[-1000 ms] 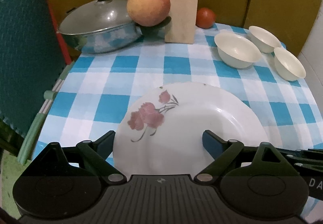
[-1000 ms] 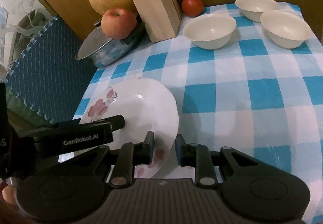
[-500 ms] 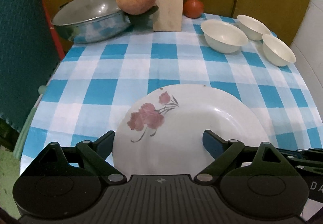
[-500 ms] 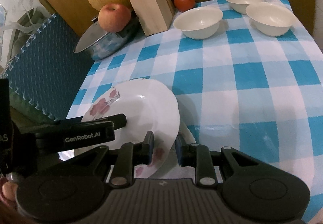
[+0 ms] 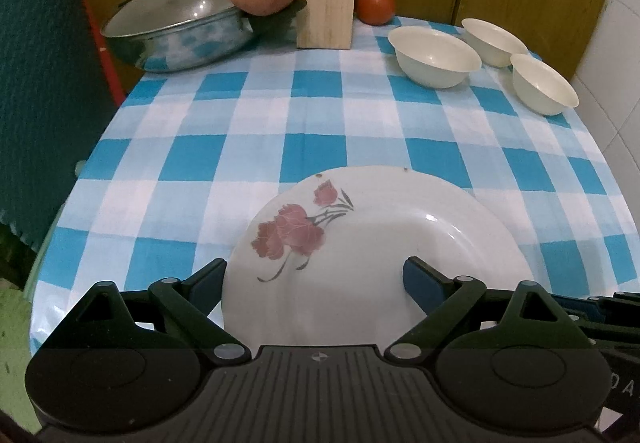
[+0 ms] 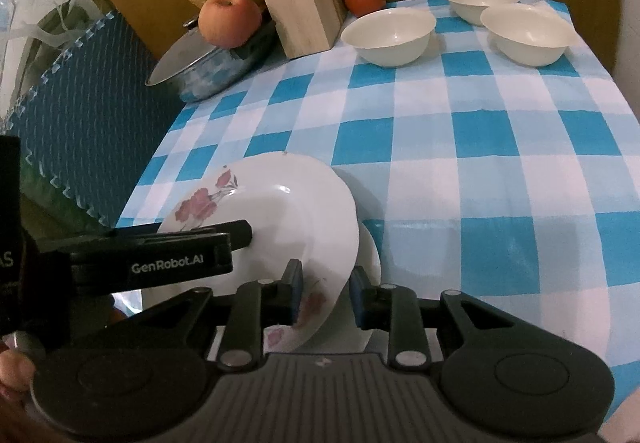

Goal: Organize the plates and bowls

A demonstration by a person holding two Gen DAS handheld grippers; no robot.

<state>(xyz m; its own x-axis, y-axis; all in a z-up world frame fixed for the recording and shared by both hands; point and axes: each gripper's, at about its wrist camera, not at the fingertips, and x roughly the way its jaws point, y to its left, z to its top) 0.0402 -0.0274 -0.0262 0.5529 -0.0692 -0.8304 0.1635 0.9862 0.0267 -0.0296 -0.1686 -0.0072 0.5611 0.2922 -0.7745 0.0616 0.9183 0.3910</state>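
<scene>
We have the flowered plate [image 6: 280, 227] lifted on a tilt over the near left part of the checked tablecloth [image 6: 440, 147], and the right gripper [image 6: 326, 293] straddles its near rim, fingers narrowed to a small gap; whether both pads actually press the rim we cannot tell, since a sliver shows beside the right finger. Our left gripper [image 5: 314, 279] is spread wide with the plate lying between its fingers, apparently steadying it from that side without pinching. A 2nd plate [image 6: 370, 255] peeks out just under the lifted one. The main risk we see is slip: glazed ceramic held only at one edge can pivot or slide out and drop onto the plate below, chipping both. If we lower it off-centre, it could skid toward the table's near edge. The 3 bowls [image 6: 390, 35] sit well apart at the far right, so any sweep toward them seems unlikely to catch them.
</scene>
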